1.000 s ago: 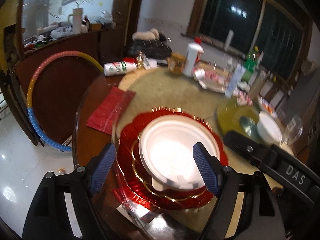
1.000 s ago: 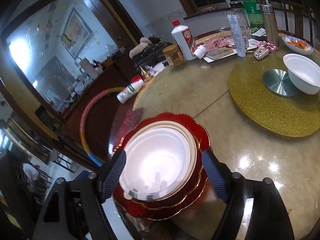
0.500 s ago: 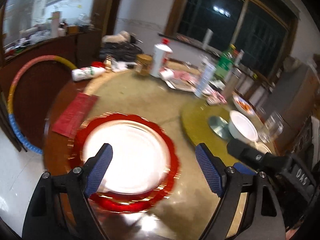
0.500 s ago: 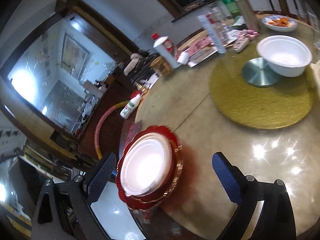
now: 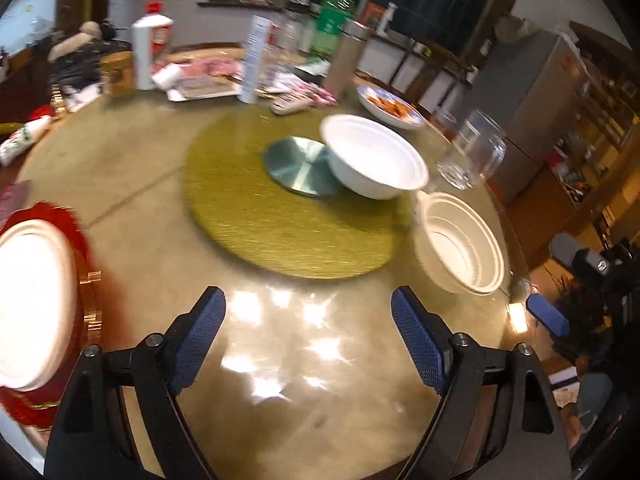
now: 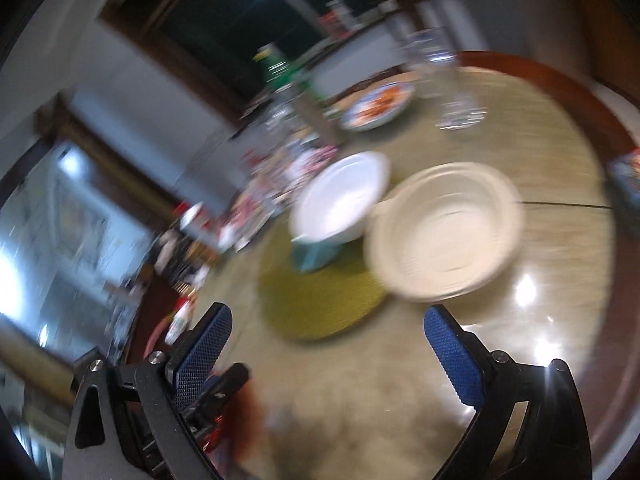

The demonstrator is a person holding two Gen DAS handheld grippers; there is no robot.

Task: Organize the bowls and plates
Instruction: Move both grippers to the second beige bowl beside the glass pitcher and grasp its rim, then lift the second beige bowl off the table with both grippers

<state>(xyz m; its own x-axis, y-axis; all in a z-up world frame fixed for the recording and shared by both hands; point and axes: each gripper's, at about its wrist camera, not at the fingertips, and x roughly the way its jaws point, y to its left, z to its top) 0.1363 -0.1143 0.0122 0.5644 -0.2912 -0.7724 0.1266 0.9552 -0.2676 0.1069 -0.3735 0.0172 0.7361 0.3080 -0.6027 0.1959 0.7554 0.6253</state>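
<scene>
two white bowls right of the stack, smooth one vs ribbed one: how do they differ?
The smooth bowl sits on the gold turntable mat; the ribbed bowl sits off it, on the bare table, nearer the edge. The smooth bowl has plain walls; the ribbed bowl shows stepped rings inside. The ribbed bowl looks shallower and creamier. Both are upright, empty and untouched.
</scene>
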